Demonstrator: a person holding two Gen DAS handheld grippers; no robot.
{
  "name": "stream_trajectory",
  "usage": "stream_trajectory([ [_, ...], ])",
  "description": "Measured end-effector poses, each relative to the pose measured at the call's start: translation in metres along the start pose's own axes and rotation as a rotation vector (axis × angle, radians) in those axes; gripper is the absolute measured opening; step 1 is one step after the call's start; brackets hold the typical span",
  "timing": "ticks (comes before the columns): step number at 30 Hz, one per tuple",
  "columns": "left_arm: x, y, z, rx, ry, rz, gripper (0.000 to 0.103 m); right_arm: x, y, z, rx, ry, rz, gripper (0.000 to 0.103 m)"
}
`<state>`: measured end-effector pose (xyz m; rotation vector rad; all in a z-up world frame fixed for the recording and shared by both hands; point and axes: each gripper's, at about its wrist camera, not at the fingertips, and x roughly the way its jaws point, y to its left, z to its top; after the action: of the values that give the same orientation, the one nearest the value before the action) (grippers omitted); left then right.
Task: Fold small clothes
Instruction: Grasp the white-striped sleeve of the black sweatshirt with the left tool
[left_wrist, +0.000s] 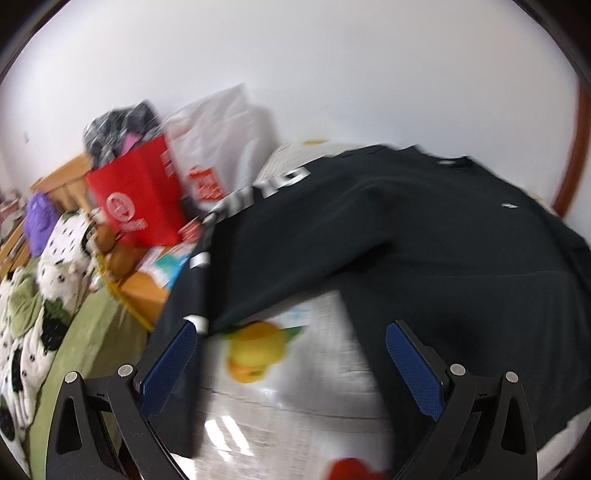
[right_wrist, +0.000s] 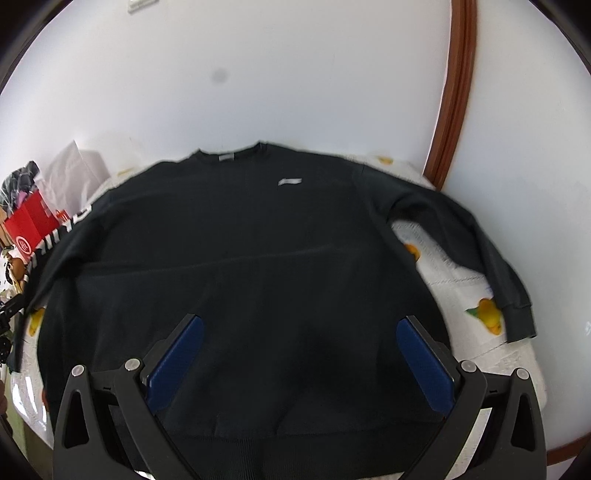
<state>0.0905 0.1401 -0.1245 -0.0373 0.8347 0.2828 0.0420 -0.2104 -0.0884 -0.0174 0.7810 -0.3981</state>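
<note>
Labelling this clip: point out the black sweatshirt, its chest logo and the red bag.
black sweatshirt (right_wrist: 240, 258), right wrist view, middle of the body.
chest logo (right_wrist: 290, 181), right wrist view, the light patch itself.
red bag (left_wrist: 138, 195), left wrist view, front face.

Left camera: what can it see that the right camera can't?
Only the left wrist view shows the green bedding, the spotted blanket, a purple thing and the left gripper, open over the tablecloth.

Only the right wrist view shows the sweater's other sleeve, the whole neckline and the right gripper, open above the hem.

Both show the black sweater lying spread out, the red bag, the white wall and the brown frame.
</note>
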Motion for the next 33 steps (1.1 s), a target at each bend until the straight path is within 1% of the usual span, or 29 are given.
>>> stream_trajectory([
  [3,0.021,0.025,-0.009,-0.011,0.032,0.064,0.101,0.017,0.006,-0.002,0.0,0.029,-0.004,0.103],
  [5,0.031,0.039,-0.015,-0.022,0.056,0.093,0.096,0.026,0.009,-0.003,-0.006,0.045,-0.006,0.103],
  [7,0.04,0.048,-0.019,-0.049,0.082,0.1,0.093,0.035,0.014,-0.002,-0.012,0.062,-0.013,0.103],
  [9,0.045,0.055,-0.024,-0.071,0.103,0.089,0.085,0.038,0.017,0.0,-0.016,0.069,-0.016,0.103],
  [11,0.051,0.058,-0.027,-0.082,0.121,0.078,0.061,0.04,0.019,0.0,-0.018,0.072,-0.016,0.103],
  [12,0.054,0.059,-0.029,-0.089,0.129,0.075,0.053,0.041,0.021,0.0,-0.019,0.075,-0.015,0.103],
  [13,0.056,0.061,-0.029,-0.094,0.129,0.072,0.03,0.042,0.022,0.0,-0.019,0.078,-0.014,0.103],
  [14,0.056,0.061,-0.029,-0.097,0.124,0.086,0.022,0.042,0.023,0.0,-0.021,0.081,-0.012,0.103],
  [15,0.056,0.063,-0.027,-0.097,0.122,0.092,0.02,0.043,0.024,0.0,-0.024,0.082,-0.011,0.103],
  [16,0.056,0.064,-0.025,-0.099,0.128,0.086,0.012,0.043,0.024,0.001,-0.028,0.082,-0.011,0.103],
  [17,0.055,0.065,-0.021,-0.106,0.134,0.074,0.009,0.042,0.024,0.001,-0.033,0.08,-0.012,0.103],
  [18,0.052,0.067,-0.016,-0.119,0.132,0.06,0.009,0.042,0.023,0.001,-0.035,0.079,-0.012,0.103],
  [20,0.045,0.066,-0.006,-0.131,0.116,0.042,0.007,0.042,0.019,0.003,-0.026,0.075,-0.01,0.103],
  [23,0.031,0.057,0.015,-0.135,0.076,-0.015,0.006,0.043,0.011,0.009,-0.004,0.069,0.003,0.103],
  [25,0.02,0.045,0.031,-0.134,0.044,-0.063,0.006,0.044,0.004,0.012,0.003,0.065,0.006,0.103],
  [28,0.006,0.02,0.055,-0.133,0.011,-0.157,0.006,0.044,-0.007,0.02,0.008,0.05,0.003,0.103],
  [30,0.0,-0.003,0.071,-0.117,-0.007,-0.22,0.006,0.045,-0.015,0.026,0.021,0.041,0.003,0.103],
  [33,-0.003,-0.041,0.09,-0.078,-0.035,-0.265,0.006,0.045,-0.025,0.033,0.022,0.031,0.01,0.103],
])
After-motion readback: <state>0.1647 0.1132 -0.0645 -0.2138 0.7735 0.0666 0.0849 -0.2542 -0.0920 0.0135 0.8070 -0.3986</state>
